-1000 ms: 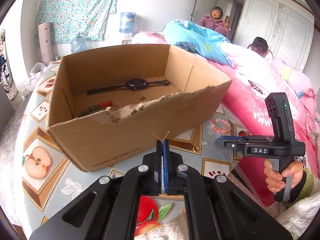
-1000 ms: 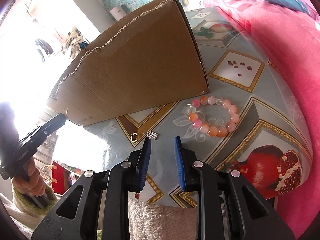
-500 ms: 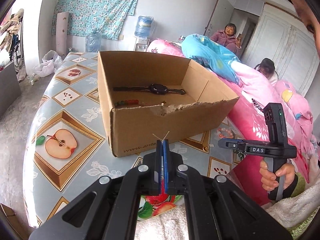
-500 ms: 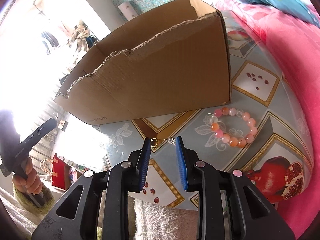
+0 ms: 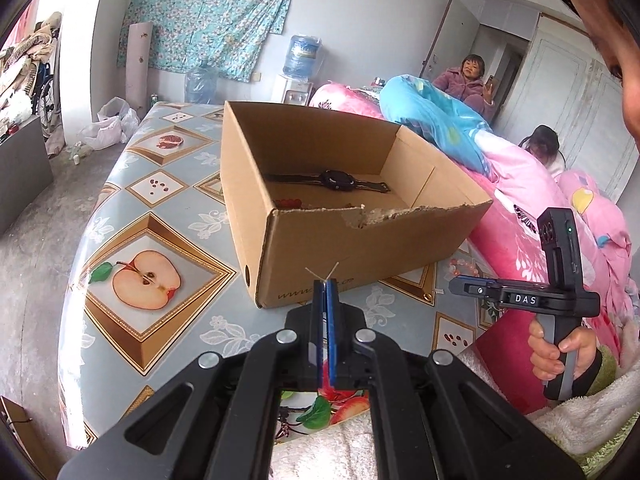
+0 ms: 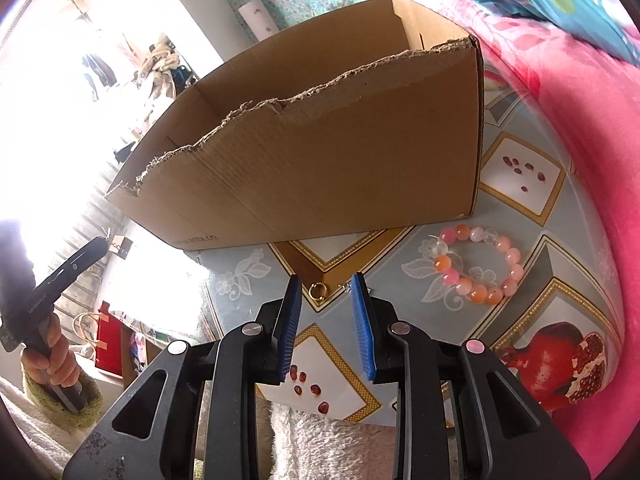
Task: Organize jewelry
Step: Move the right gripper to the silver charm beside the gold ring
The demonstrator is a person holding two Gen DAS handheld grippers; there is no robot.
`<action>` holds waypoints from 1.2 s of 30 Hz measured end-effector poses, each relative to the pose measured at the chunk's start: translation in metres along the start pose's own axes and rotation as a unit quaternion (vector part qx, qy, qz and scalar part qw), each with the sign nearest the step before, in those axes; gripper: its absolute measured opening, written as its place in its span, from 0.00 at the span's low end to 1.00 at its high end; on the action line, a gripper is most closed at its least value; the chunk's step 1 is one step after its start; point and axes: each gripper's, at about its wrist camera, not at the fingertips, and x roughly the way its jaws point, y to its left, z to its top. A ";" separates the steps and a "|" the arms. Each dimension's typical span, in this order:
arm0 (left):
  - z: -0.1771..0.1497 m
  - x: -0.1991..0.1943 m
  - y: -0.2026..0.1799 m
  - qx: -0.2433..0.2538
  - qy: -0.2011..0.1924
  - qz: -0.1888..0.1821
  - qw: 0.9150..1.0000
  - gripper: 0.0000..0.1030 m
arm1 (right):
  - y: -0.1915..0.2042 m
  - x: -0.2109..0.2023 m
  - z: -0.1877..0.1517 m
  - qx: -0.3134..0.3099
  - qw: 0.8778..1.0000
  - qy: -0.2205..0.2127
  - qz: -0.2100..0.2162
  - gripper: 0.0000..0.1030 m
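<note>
An open cardboard box (image 5: pixel 360 248) stands on the fruit-patterned tablecloth (image 5: pixel 160 200). A black watch (image 5: pixel 336 179) and some red beads (image 5: pixel 289 202) lie inside it. My left gripper (image 5: pixel 325 282) is shut in front of the box's near corner, and two thin pale strands poke out from its tips. My right gripper (image 6: pixel 326 280) is open just above a small gold ring (image 6: pixel 319 290) and a tiny silver piece (image 6: pixel 346 287) on the cloth, with nothing between its pads. A pink and orange bead bracelet (image 6: pixel 476 266) lies to the right of them.
Pink bedding (image 6: pixel 580 120) and a blue quilt (image 5: pixel 432 120) border the table on the right. Two people (image 5: pixel 472 80) sit at the far side of the room. A white towel (image 6: pixel 320 436) lies under the gripper at the near edge. A red bag (image 6: pixel 108 336) stands on the floor.
The left gripper has drawn back and to the left, so the box looks smaller. The right gripper has also pulled back; the ring now shows between its fingertips. Neither gripper's opening changed.
</note>
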 end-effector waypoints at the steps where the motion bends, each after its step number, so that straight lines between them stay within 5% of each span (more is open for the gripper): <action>1: 0.000 0.000 0.001 0.001 0.000 0.002 1.000 0.01 | 0.001 0.000 0.000 -0.001 1.000 -0.001 0.000 0.25; 12: -0.005 0.010 0.000 -0.007 0.000 -0.018 1.000 0.01 | 0.019 0.010 0.003 -0.059 0.996 0.003 -0.067 0.25; 23: -0.008 0.027 -0.009 -0.012 0.002 -0.042 0.999 0.01 | 0.029 0.036 0.004 -0.053 0.993 0.035 -0.102 0.22; 36: -0.011 0.029 -0.003 -0.019 0.004 -0.043 0.999 0.01 | 0.066 0.064 0.004 -0.090 0.983 0.016 -0.158 0.16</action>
